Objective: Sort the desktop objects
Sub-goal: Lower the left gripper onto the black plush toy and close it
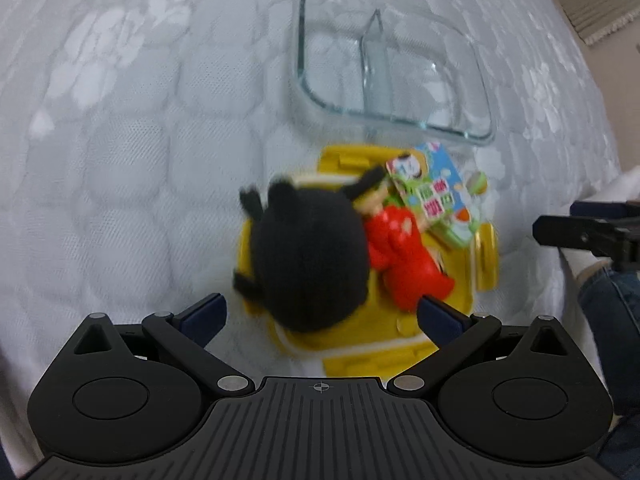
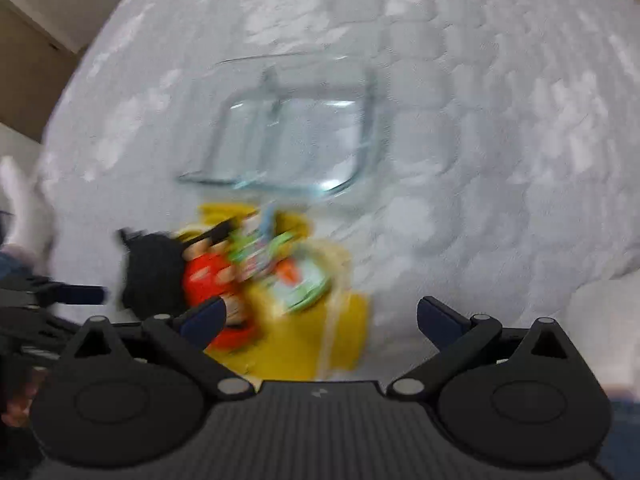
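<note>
My left hand-held gripper (image 1: pixel 322 314) is spread wide with nothing between its fingers, hanging just above the near edge of the yellow tray (image 1: pixel 362 332). My right hand-held gripper (image 2: pixel 322 314) is just as wide open and empty, over the tray's near right corner; its view is badly smeared by motion.

The tray sits on a white quilted surface (image 1: pixel 120 160). Inside it, on the left, a black plush toy (image 1: pixel 308 256) fills much of the space. Touching the plush on its right is a red figure (image 1: pixel 400 256), and past the figure, at the tray's far right corner, a colourful printed packet (image 1: pixel 434 186) leans against the rim.

Just beyond the tray's far edge stands a clear glass container (image 1: pixel 394 120) with a divider down its middle; I see nothing in either compartment.

At the right of the tray in the left view, the other gripper pokes in.
</note>
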Motion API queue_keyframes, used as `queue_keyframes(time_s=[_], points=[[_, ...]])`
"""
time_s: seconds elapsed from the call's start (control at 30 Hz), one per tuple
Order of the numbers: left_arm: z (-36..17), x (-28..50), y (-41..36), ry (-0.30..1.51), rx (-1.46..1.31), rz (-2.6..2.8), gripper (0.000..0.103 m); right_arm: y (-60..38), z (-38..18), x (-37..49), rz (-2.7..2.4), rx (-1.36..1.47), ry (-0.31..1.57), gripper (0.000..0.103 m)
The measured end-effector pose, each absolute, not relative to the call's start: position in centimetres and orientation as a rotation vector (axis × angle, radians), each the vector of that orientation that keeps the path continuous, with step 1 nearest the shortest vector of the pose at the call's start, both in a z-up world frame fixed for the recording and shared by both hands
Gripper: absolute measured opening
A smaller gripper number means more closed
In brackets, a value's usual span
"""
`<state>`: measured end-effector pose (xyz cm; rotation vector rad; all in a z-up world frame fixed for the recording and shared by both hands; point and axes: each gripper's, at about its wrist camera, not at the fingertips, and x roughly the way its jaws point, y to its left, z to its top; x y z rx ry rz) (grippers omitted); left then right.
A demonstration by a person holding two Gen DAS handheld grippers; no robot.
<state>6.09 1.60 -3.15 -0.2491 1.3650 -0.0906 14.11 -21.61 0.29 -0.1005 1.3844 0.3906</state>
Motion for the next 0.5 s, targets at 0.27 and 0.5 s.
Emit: queue_keyframes(time_s=[0.27, 0.5], points=[[-6.4, 7.6, 5.0, 1.467, -0.581, -0.094, 0.103, -21.8, -1.7, 15.2, 0.427, -0.012, 1.435, 0.103], [-6.4, 7.9, 3.4, 1.458, -0.520, -0.116, 0.098, -22.5, -3.0, 15.0, 0.400, 0.071, 1.520, 0.103]])
